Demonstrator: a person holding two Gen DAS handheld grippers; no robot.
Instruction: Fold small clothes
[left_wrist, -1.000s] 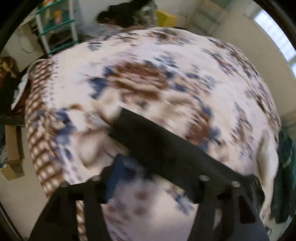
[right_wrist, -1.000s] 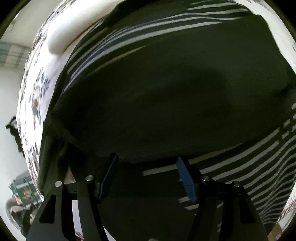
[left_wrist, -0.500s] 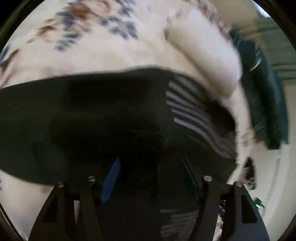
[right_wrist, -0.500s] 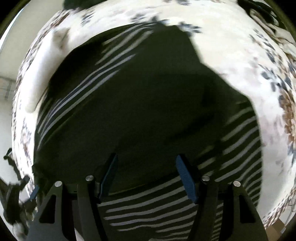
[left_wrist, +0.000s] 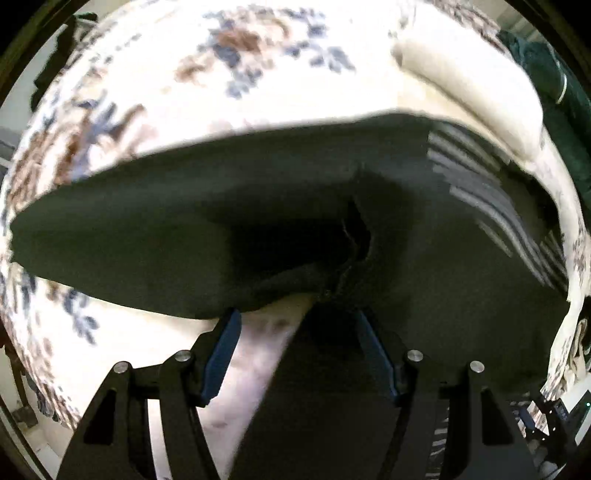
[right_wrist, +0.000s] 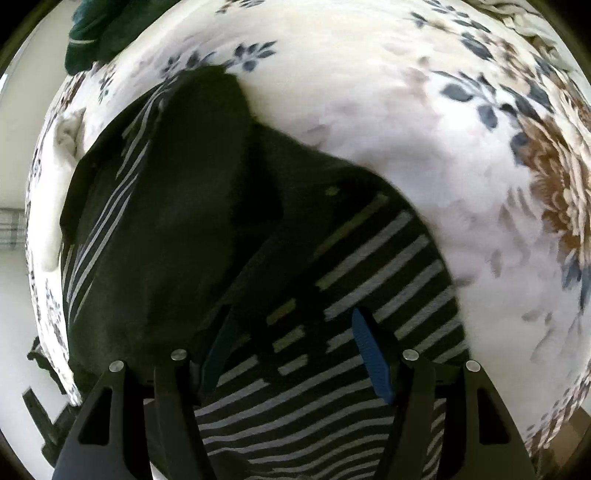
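A black garment (left_wrist: 221, 214) with a black-and-white striped part (left_wrist: 491, 199) lies spread on a floral bedspread (left_wrist: 184, 74). In the right wrist view the black cloth (right_wrist: 177, 229) lies partly over the striped cloth (right_wrist: 369, 280). My left gripper (left_wrist: 295, 328) is open, its blue-padded fingers at the garment's near edge, with bedspread showing between them. My right gripper (right_wrist: 291, 332) is open low over the striped cloth, holding nothing.
A cream pillow (left_wrist: 472, 77) lies at the bed's far right, with a dark green cloth (left_wrist: 550, 70) beyond it. The green cloth also shows in the right wrist view (right_wrist: 103, 26). Floral bedspread (right_wrist: 461, 129) spreads to the right of the garment.
The left gripper swung from open bedspread onto the garment and now sits at its near edge. The right gripper pulled back, so more of the garment and bedspread shows. Both stayed open.
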